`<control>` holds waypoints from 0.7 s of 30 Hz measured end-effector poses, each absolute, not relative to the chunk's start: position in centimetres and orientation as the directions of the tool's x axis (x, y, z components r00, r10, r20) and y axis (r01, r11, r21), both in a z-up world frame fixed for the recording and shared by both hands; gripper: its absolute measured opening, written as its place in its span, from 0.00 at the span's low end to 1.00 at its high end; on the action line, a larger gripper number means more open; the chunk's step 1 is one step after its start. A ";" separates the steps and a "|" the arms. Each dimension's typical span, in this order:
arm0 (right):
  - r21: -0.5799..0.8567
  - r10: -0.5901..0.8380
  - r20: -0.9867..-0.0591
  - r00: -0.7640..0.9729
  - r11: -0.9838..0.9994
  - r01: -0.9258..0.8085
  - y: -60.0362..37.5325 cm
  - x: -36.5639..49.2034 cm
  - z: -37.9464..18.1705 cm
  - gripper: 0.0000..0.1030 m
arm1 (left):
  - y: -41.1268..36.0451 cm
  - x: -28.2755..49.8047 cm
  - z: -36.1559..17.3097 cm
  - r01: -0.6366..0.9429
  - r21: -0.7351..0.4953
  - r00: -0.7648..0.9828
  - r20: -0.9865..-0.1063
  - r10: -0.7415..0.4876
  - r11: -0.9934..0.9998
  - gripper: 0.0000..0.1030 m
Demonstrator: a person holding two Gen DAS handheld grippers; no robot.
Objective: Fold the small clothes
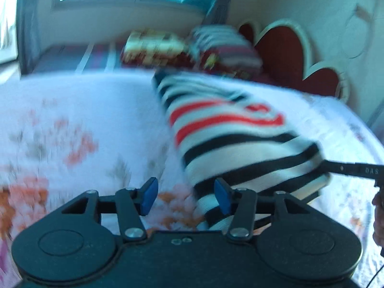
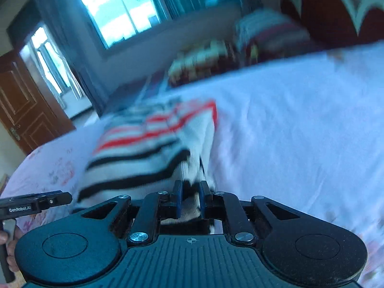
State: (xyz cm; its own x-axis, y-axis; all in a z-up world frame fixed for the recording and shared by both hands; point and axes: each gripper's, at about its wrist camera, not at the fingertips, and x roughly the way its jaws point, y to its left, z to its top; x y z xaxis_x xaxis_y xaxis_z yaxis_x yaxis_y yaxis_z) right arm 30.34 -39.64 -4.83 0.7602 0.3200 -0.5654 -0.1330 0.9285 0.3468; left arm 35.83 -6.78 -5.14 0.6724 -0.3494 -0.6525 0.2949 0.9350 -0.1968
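Left wrist view: the left claw (image 1: 186, 195) stands released, blue pads (image 1: 148, 195) apart, its right pad touching the edge of the small white knitted garment with black and red stripes (image 1: 230, 129). Only here does the right claw reach in at the garment's right corner. Right wrist view: the right claw (image 2: 190, 198) is clenched on a bunched hem of the garment (image 2: 153, 148); only here do the brown panelled door (image 2: 26, 110) and bright window (image 2: 120, 7) show. The garment lies on the white floral bedsheet (image 1: 79, 110), bare sheet on both sides, patterned pillows (image 1: 187, 50) and red scalloped headboard (image 1: 283, 50) beyond. Both views are motion-blurred.
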 end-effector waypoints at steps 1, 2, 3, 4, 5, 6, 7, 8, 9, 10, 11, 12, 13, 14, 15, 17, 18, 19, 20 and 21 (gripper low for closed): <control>0.321 0.325 -0.550 0.769 0.933 -0.165 -39.3 29.9 -4.1 0.12 | -7.1 35.6 -4.7 0.303 -0.201 0.676 -0.644 -0.359 0.932 0.48; 0.310 0.354 -0.540 0.763 0.927 -0.211 -38.6 29.6 -3.6 0.12 | -7.6 35.5 -4.5 0.314 -0.207 0.671 -0.642 -0.371 0.927 0.48; 0.293 0.383 -0.542 0.748 0.920 -0.259 -37.8 29.5 -3.6 0.12 | -8.5 35.6 -4.7 0.330 -0.204 0.662 -0.646 -0.380 0.922 0.48; 0.262 0.397 -0.554 0.731 0.917 -0.300 -36.9 29.5 -3.9 0.11 | -9.4 35.6 -5.1 0.339 -0.180 0.657 -0.658 -0.369 0.923 0.48; 0.209 0.384 -0.585 0.715 0.923 -0.324 -35.9 29.8 -4.7 0.11 | -10.5 35.7 -5.8 0.338 -0.147 0.647 -0.681 -0.343 0.930 0.48; 0.151 0.333 -0.643 0.689 0.938 -0.312 -35.2 30.5 -6.1 0.11 | -11.3 35.9 -6.8 0.337 -0.115 0.624 -0.716 -0.313 0.934 0.49; 0.135 0.298 -0.710 0.638 0.947 -0.293 -35.0 31.2 -7.8 0.10 | -11.8 36.1 -7.8 0.338 -0.100 0.602 -0.741 -0.297 0.936 0.51; 0.163 0.320 -0.708 0.630 0.942 -0.295 -35.3 31.4 -8.2 0.10 | -11.7 36.1 -8.2 0.330 -0.114 0.600 -0.741 -0.301 0.937 0.51; 0.177 0.329 -0.704 0.630 0.940 -0.293 -35.6 31.5 -7.7 0.11 | -11.1 36.1 -7.8 0.315 -0.148 0.606 -0.729 -0.318 0.938 0.51; 0.177 0.336 -0.674 0.658 0.938 -0.298 -35.8 31.1 -6.5 0.11 | -10.4 36.0 -7.0 0.308 -0.177 0.625 -0.703 -0.339 0.935 0.50; 0.159 0.334 -0.611 0.718 0.940 -0.302 -36.1 30.6 -5.1 0.11 | -10.0 36.1 -6.2 0.301 -0.181 0.658 -0.671 -0.341 0.936 0.54; 0.150 0.330 -0.570 0.753 0.942 -0.300 -36.4 30.7 -4.1 0.11 | -9.8 36.6 -5.4 0.296 -0.171 0.681 -0.652 -0.333 0.940 0.55; 0.154 0.326 -0.550 0.769 0.945 -0.290 -36.5 31.4 -3.2 0.11 | -9.9 37.5 -4.8 0.302 -0.161 0.691 -0.642 -0.332 0.940 0.56; 0.179 0.323 -0.542 0.775 0.946 -0.270 -36.9 32.7 -2.9 0.11 | -10.3 38.6 -4.4 0.306 -0.148 0.698 -0.637 -0.327 0.941 0.56; 0.219 0.322 -0.537 0.780 0.946 -0.240 -37.4 34.3 -2.9 0.11 | -10.7 39.8 -4.0 0.310 -0.129 0.704 -0.635 -0.319 0.942 0.56; 0.299 0.312 -0.545 0.778 0.939 -0.168 -38.8 38.0 -3.4 0.11 | -11.5 42.2 -3.6 0.315 -0.101 0.714 -0.629 -0.306 0.944 0.56; 0.346 0.322 -0.554 0.768 0.928 -0.139 -39.5 39.7 -3.8 0.11 | -11.7 43.3 -3.5 0.316 -0.099 0.714 -0.630 -0.306 0.943 0.56; 0.383 0.328 -0.560 0.760 0.917 -0.114 -40.1 41.2 -4.1 0.11 | -11.9 44.5 -3.6 0.318 -0.100 0.707 -0.637 -0.307 0.943 0.56; 0.409 0.332 -0.565 0.756 0.908 -0.093 -40.6 42.5 -4.5 0.11 | -12.2 45.5 -3.8 0.320 -0.099 0.698 -0.648 -0.305 0.942 0.56; 0.424 0.334 -0.570 0.750 0.902 -0.079 -41.0 43.5 -4.7 0.11 | -12.4 46.3 -4.1 0.327 -0.095 0.687 -0.659 -0.306 0.940 0.56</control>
State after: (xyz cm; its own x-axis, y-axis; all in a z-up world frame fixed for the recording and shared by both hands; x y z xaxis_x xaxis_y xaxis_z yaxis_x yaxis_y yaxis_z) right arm 43.53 -41.03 -4.74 0.7504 0.3339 -0.5705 -0.0788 0.9021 0.4242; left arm 46.27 -12.44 -4.11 0.6872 -0.3056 -0.6591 0.3269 0.9403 -0.0951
